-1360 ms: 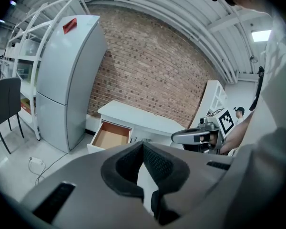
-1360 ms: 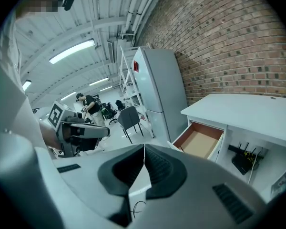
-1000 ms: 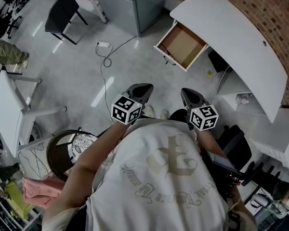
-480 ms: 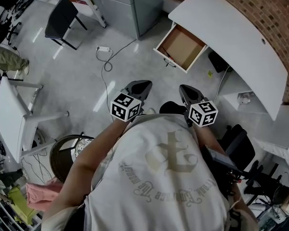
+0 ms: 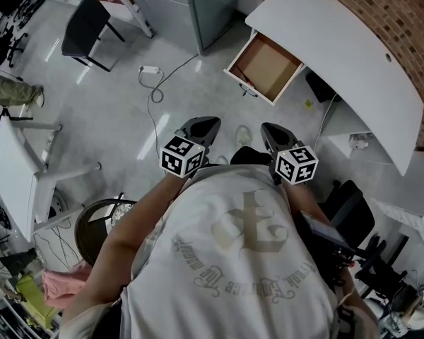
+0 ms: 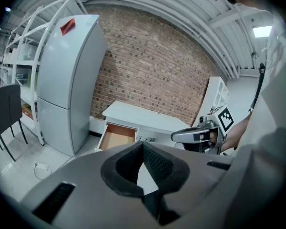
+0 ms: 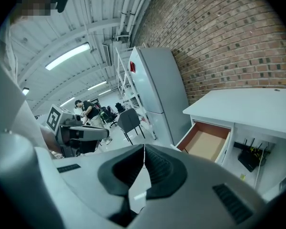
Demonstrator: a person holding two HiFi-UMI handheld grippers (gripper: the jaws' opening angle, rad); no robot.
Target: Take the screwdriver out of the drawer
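One open drawer (image 5: 267,67) beside grey fridge (image 6: 69,80)

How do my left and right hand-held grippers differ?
The left hand-held gripper is a bit farther from the open drawer than the right hand-held gripper. The drawer shows left of the left one's jaws, right of the right one's, each in its own view. Both are shut, empty.

Ahead of the fingers of the left gripper (image 5: 201,127) and right gripper (image 5: 272,131), bare floor (image 5: 219,90) runs to the drawer (image 5: 244,82). The drawer stands pulled out clear of the desk (image 5: 339,55), open from above. Left of the fingers lie a cable (image 5: 153,103) and, farther on, the refrigerator (image 5: 208,6).
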